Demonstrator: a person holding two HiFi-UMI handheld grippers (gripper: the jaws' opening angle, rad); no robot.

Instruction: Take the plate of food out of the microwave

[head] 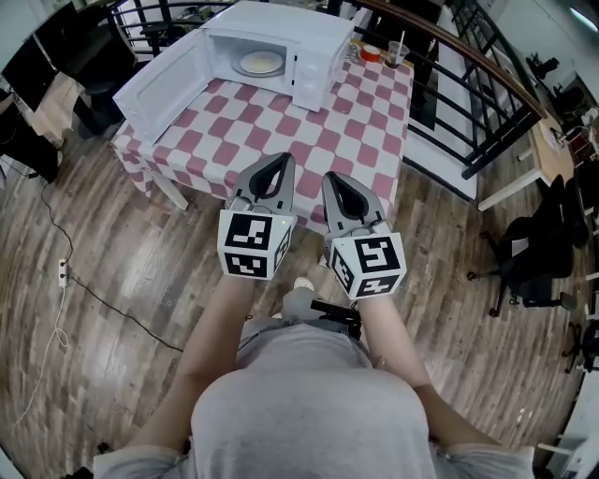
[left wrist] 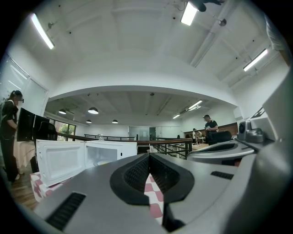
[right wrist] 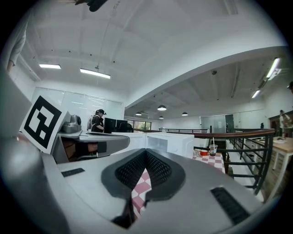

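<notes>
Plate (head: 260, 63) sits inside the open microwave (head: 281, 26) on the table (head: 360, 126). The left hand-held gripper (head: 277, 159), closed and empty, has it at twelve o'clock and looks nearer; the right hand-held gripper (head: 336, 178), also closed and empty, at eleven o'clock.

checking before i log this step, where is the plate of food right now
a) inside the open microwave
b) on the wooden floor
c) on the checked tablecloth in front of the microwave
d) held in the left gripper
a: the plate of food sits inside the microwave, whose door is swung open. The left gripper and right gripper are both shut on nothing.
</notes>
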